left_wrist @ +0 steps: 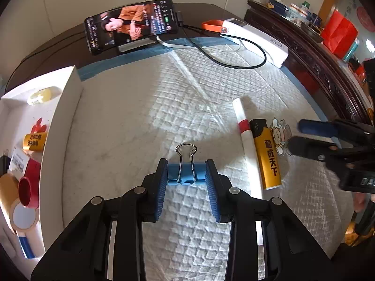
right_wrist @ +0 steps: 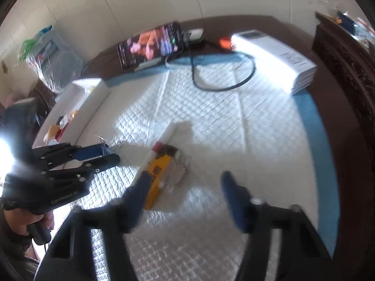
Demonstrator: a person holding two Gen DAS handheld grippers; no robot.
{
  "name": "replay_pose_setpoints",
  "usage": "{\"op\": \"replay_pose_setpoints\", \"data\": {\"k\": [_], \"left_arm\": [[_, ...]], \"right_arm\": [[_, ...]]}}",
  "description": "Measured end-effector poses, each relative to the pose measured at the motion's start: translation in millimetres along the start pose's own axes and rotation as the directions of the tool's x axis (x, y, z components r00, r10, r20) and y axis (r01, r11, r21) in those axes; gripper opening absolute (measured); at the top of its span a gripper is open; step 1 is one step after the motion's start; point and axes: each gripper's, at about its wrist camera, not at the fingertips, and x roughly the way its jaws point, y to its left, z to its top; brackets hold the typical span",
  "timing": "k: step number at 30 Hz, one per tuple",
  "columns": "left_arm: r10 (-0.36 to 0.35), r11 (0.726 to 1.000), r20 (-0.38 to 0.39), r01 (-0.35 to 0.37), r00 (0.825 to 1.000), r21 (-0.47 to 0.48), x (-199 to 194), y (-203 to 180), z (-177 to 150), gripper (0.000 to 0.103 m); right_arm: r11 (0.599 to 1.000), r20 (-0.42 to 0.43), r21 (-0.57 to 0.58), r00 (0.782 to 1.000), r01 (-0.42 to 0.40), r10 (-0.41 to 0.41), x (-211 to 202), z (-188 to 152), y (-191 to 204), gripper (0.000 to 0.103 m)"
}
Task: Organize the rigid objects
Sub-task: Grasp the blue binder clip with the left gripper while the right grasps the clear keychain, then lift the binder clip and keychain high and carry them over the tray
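The left gripper (left_wrist: 186,174) has its jaws closed on a blue binder clip (left_wrist: 186,173), one pad against each end of the clip's body. The clip's long axis runs straight across from jaw to jaw, and its wire handle (left_wrist: 185,151) points forward, away from the camera, over the white quilted mat (left_wrist: 140,117).

To the right of those jaws three things lie side by side on the mat: a white tube with a red band (left_wrist: 247,140), touching it a yellow lighter (left_wrist: 266,154), and just beyond that a clear cartoon charm (left_wrist: 280,135). Tube and lighter both run lengthwise, roughly parallel to the left fingers, the lighter's black cap at the far end.

The right gripper (right_wrist: 185,187) hangs with its jaws wide apart and nothing between them; its left fingertip sits over the lighter (right_wrist: 158,175), though blur makes contact hard to judge.

Left of the left jaws stands a white box (left_wrist: 70,107) holding a red cup (left_wrist: 29,182) and a tape roll (left_wrist: 23,215). Ahead, bare mat stretches to a phone (left_wrist: 131,24) and a black cable (left_wrist: 234,56).
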Motion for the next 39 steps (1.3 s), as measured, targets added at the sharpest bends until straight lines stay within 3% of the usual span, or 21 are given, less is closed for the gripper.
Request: {"op": "replay_pose_setpoints", "data": {"k": [3,5,11,12,17,22,26,31,35,39], "left_arm": [[-0.007,1.000,0.006,0.007,1.000,-0.023,-2,4,-2,0.031],[-0.010,0.999,0.007,0.010,1.000,-0.036,-2,6,-3,0.031],[-0.020,0.997,0.018,0.021,1.000,-0.069,-9,12,-5,0.031],[-0.022,0.997,0.026,0.024,0.999,-0.076,-14,13,-5,0.031],[-0.026,0.994,0.106,0.038,0.994,-0.107,-51,22,0,0.031],[-0.027,0.985,0.247,0.068,0.969,-0.160,-118,36,7,0.031],[-0.009,0.980,0.384,0.084,0.923,-0.181,-190,49,14,0.031],[0.048,0.984,0.528,0.052,0.848,-0.173,-289,68,25,0.031],[0.111,0.990,0.617,-0.030,0.779,-0.140,-373,75,40,0.031],[0.209,0.978,0.692,-0.165,0.691,-0.130,-457,75,59,0.031]], "right_arm": [[0.999,-0.007,0.009,0.999,-0.048,0.048,7,3,2,0.056],[0.999,-0.021,-0.004,0.998,-0.052,0.052,12,4,7,0.042],[0.995,-0.025,0.024,0.995,-0.095,0.095,10,1,-2,0.014],[0.994,-0.016,0.031,0.994,-0.106,0.107,7,1,-3,0.014],[0.986,0.103,0.050,0.983,-0.159,0.153,-30,7,-7,0.013],[0.976,0.305,0.042,0.933,-0.215,0.192,-104,24,-10,0.013],[0.972,0.455,0.000,0.866,-0.234,0.209,-170,40,-10,0.013],[0.958,0.592,-0.035,0.767,-0.283,0.248,-248,62,-18,0.013],[0.958,0.680,-0.091,0.685,-0.272,0.260,-314,88,-22,0.013],[0.969,0.751,-0.126,0.618,-0.212,0.233,-381,119,-23,0.013]]}}
